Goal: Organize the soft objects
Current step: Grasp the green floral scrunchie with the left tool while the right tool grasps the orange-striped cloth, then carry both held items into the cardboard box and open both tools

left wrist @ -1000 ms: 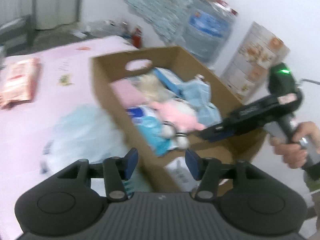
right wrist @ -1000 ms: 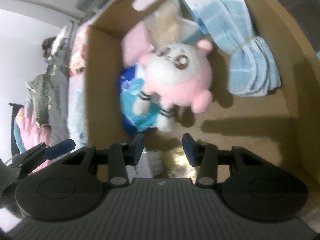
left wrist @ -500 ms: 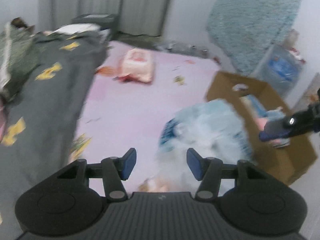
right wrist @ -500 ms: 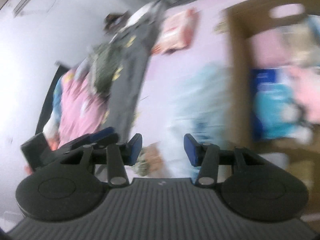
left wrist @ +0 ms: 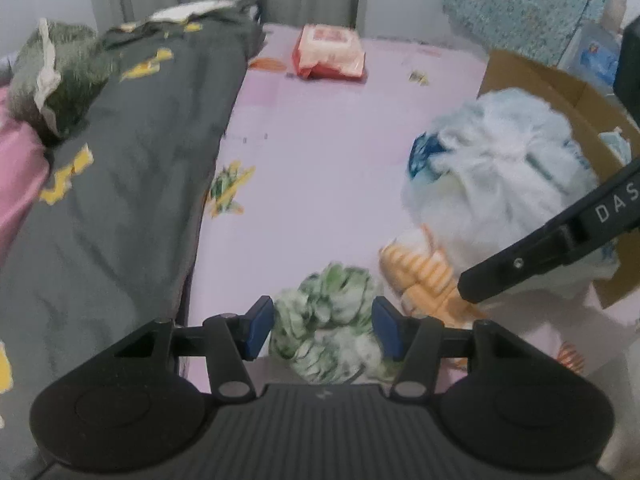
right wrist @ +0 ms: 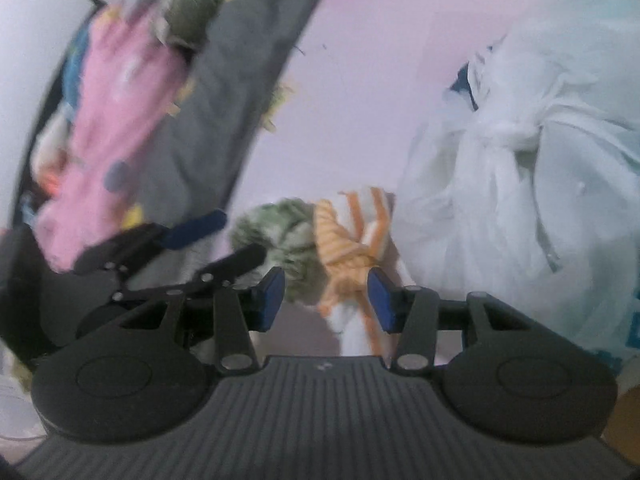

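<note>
You have swung both grippers away from the brown cardboard box (left wrist: 532,80), where a pink plush sat under the right one a second ago, and onto the pink bedsheet (left wrist: 320,152). That suggests the next pieces are being picked.

Your left gripper (left wrist: 322,330) hangs with its fingers apart and nothing pinched; the green-and-white leafy plush (left wrist: 332,320) lies straight ahead between them, at 12 o'clock. Your right gripper (right wrist: 326,300) is likewise parted and empty, with the orange-striped white soft toy (right wrist: 352,248) at its 12 o'clock. The two toys lie touching.

For room: the knotted pale-blue plastic bag (left wrist: 500,168) crowds the toys at 2 o'clock in the left view, hard against the box wall. The dark grey quilt (left wrist: 120,184) edges the sheet at 9 o'clock. Open sheet runs toward 12 o'clock as far as the red-and-white wrapped packet (left wrist: 330,52). I judge your grippers risk bumping each other, since the right one already crosses the left view at 3 o'clock.
</note>
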{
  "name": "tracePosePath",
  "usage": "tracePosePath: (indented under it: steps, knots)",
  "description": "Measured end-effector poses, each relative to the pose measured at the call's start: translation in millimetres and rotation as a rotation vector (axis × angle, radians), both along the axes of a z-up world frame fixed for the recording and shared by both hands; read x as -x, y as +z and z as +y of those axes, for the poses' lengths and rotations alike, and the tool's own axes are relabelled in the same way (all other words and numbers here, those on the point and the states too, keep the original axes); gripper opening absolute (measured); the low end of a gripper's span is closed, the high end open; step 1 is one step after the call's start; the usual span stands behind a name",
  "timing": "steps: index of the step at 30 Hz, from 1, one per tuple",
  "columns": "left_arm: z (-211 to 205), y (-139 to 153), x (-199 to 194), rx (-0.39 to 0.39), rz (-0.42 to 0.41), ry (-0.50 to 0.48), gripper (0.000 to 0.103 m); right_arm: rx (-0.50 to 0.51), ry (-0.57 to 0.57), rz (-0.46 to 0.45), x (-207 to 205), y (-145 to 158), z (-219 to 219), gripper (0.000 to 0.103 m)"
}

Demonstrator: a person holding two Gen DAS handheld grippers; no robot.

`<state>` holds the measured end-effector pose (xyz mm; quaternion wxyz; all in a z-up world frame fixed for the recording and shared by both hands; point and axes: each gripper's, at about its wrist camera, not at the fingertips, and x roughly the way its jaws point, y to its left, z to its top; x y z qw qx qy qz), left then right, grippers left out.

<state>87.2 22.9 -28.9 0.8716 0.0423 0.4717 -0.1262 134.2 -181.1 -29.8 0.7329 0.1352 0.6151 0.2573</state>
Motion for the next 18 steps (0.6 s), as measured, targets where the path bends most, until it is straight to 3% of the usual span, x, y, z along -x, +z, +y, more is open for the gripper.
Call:
tracePosePath:
  steps: [5, 7, 11, 13, 18]
  knots:
    - [7, -19, -8, 0.022, 0.038, 0.01, 0.055, 0.098, 0.016, 0.007, -5, -19, 18, 0.045]
    - [9, -22, -10, 0.036, 0.029, 0.016, 0.05, 0.128, 0.022, 0.015, -12, -28, 25, 0.045]
    - [6, -26, -12, 0.029, 0.022, 0.02, 0.018, 0.119, 0.032, 0.053, -17, -38, 30, 0.045]
    - [8, -26, -13, 0.047, 0.032, 0.024, 0.015, 0.096, 0.027, 0.066, -18, -41, 30, 0.039]
    - [15, -9, -10, 0.107, 0.01, 0.039, 0.011, 0.048, 0.001, 0.052, -15, -33, 25, 0.036]
